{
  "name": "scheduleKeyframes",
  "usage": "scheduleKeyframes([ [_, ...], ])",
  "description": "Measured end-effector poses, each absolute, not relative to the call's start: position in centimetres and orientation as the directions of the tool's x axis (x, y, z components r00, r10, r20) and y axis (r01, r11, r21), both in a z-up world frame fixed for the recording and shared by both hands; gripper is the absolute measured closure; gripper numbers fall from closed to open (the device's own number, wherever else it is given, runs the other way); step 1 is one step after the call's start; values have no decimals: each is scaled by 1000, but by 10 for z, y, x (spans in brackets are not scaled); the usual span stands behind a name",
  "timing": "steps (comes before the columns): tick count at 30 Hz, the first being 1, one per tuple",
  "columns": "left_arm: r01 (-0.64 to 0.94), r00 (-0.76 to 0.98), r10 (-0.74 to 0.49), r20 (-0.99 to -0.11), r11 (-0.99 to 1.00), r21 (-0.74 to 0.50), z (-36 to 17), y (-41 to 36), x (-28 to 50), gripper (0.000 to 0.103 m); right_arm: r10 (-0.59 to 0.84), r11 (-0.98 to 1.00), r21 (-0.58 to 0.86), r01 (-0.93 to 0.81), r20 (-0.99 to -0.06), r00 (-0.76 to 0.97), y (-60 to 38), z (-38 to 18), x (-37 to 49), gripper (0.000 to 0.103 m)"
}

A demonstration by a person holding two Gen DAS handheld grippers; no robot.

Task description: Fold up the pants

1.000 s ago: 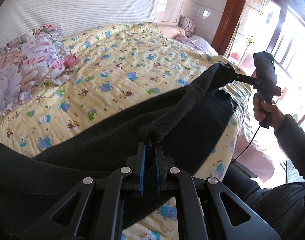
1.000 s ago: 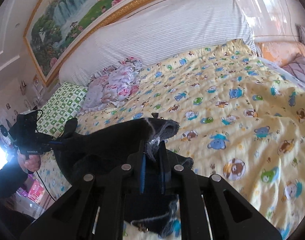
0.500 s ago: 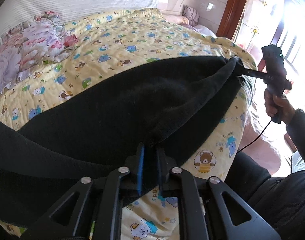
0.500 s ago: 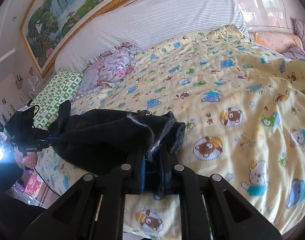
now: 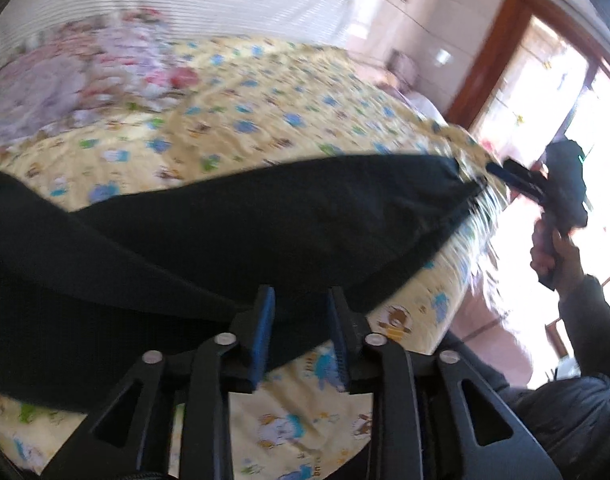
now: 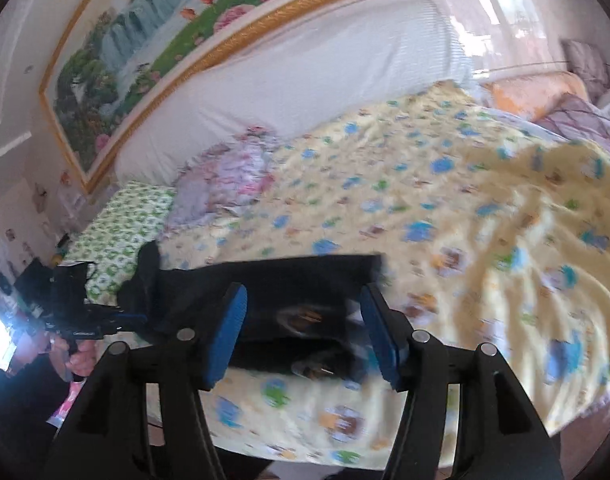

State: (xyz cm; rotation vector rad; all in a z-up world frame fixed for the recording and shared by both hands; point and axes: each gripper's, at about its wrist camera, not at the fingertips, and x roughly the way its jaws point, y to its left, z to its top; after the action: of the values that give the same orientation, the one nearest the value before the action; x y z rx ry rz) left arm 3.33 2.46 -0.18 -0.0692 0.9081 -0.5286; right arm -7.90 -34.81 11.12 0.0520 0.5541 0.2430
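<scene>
1. Pants [image 5: 265,216]: black, flat along near edge of bed [image 5: 305,128].
2. Left tongs [image 5: 301,336]: parted, gripping nothing, over pants edge.
3. Right tongs [image 6: 305,332]: spread wide, pants between, ungripped.

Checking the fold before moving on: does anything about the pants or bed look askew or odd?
Nothing stands out. The black pants lie flat along the near edge of the yellow quilt; both frames are motion-blurred, so fine wrinkles can't be judged.
</scene>
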Motion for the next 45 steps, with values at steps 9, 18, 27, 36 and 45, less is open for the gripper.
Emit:
scheduleKeyframes([
  [9, 133, 616, -340, -710, 934, -332, 10, 105, 47, 46, 424, 900, 163, -405, -550, 720, -261, 94, -32, 43],
  [18, -28, 666, -213, -715, 950, -310, 23, 171, 65, 34, 537, 822, 249, -513, -639, 551, -181, 56, 14, 43],
  [27, -88, 664, -144, -733, 959, -268, 44, 236, 119, 28, 621, 756, 387, -528, -678, 394, -127, 22, 54, 42],
  [36, 7, 558, -146, -817, 985, -172, 39, 262, 193, 27, 629, 731, 431, -528, -727, 277, -87, 1, 96, 41],
  [45, 44, 417, -261, -871, 963, -267, 0, 281, 241, 27, 630, 717, 485, -501, -759, 167, -59, -32, 122, 41],
])
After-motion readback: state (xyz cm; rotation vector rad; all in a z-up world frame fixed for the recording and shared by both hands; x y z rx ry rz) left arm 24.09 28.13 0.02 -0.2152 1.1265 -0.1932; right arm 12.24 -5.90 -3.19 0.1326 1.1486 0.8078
